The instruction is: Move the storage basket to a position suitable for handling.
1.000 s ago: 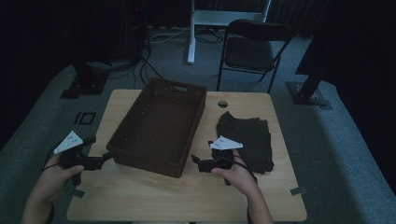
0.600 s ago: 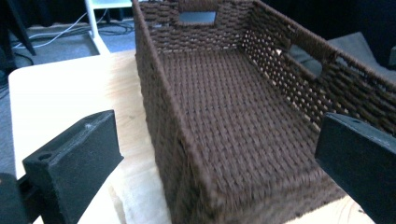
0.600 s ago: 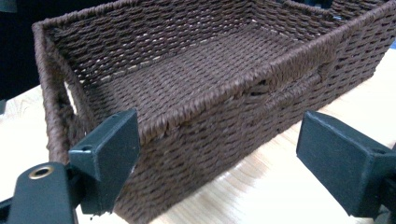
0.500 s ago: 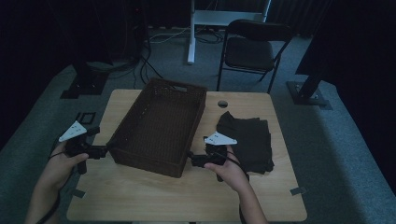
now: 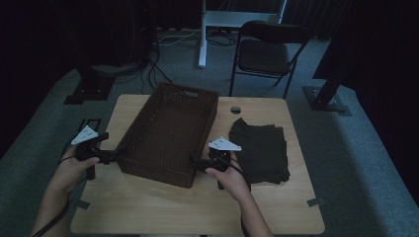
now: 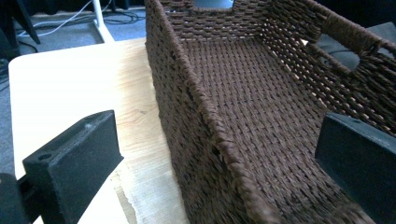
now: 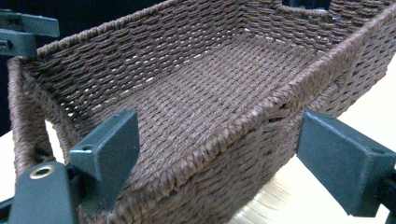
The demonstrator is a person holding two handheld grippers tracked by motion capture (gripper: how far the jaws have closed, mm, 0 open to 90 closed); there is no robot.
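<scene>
Left gripper (image 5: 117,156): you've got it at the basket's near-left corner, about 9 o'clock of the table's middle. Jaws spread wide, one outside the left wall and one over the inside, the rim running between them. Nothing clamped yet.

Left hand (image 5: 74,165): wrapped round the handle, low at 8 o'clock, the grey plate riding on top.

Basket (image 5: 168,133): dark brown wicker, empty, sitting flat on the table (image 5: 148,207) a little left of centre, long axis running from 6 towards 12 and skewed slightly clockwise. Handle cut-outs show in the end walls.

Right gripper (image 5: 195,163): at the basket's near-right corner, roughly 6 o'clock of the table's middle. Jaws gaping here too, straddling the rim with one inside, one outside. Not pinching anything.

Folded cloth (image 5: 262,150): dark stack lying at 3 o'clock, just beside the basket's right wall, untouched.

Step in hand: looks like you're lining both grippers up on the rim to take hold of the basket.

Next move: ease each pair down so the wall sits deep between the pads, then close both evenly. I'd squeeze them together, or the light wicker will likely swivel on the wood.
</scene>
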